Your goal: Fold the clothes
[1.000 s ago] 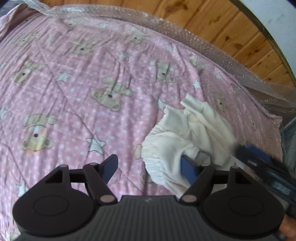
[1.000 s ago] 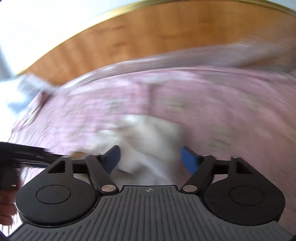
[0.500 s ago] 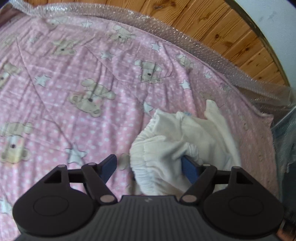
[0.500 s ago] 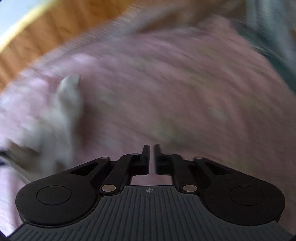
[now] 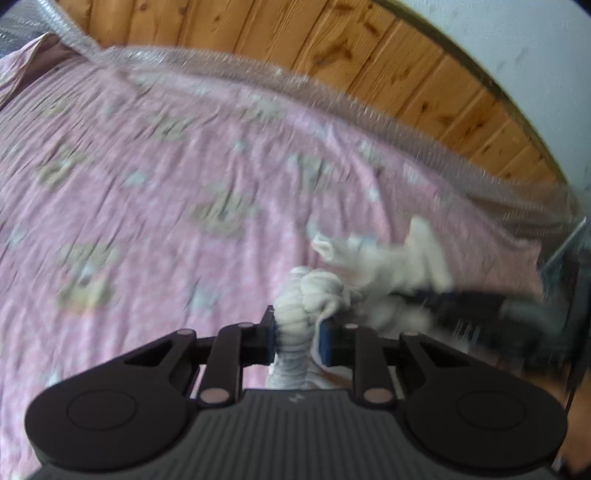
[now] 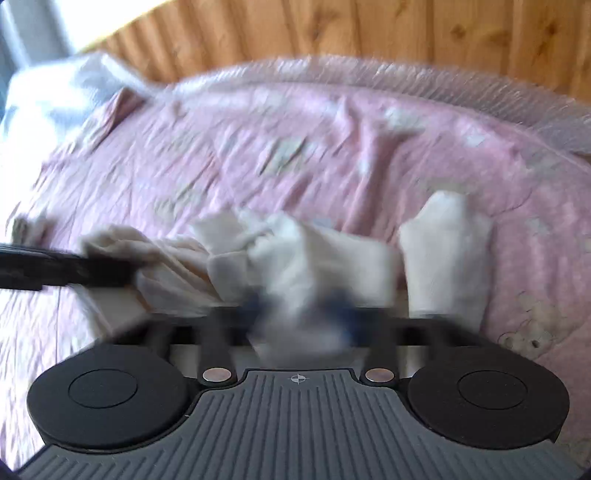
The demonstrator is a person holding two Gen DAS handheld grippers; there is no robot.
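A small cream-white garment (image 5: pixel 373 258) lies crumpled on the pink bear-print blanket (image 5: pixel 147 206). My left gripper (image 5: pixel 297 334) is shut on its gathered elastic edge (image 5: pixel 295 314). My right gripper shows blurred at the right of the left wrist view (image 5: pixel 424 295), at the cloth. In the right wrist view the garment (image 6: pixel 314 258) is bunched between the blurred blue pads of my right gripper (image 6: pixel 303 314), which looks shut on it. The left gripper (image 6: pixel 110 273) enters from the left there, holding the other end.
The blanket (image 6: pixel 332 155) covers a bed wrapped in bubble wrap (image 5: pixel 332 99) along its far edge. A wooden plank wall (image 5: pixel 295 33) stands behind. White bedding (image 6: pixel 48 96) lies at the far left of the right wrist view.
My left gripper has closed on the garment's elastic edge. My right gripper, shut and away from the cloth half a second ago, has swung back and now grips the garment.
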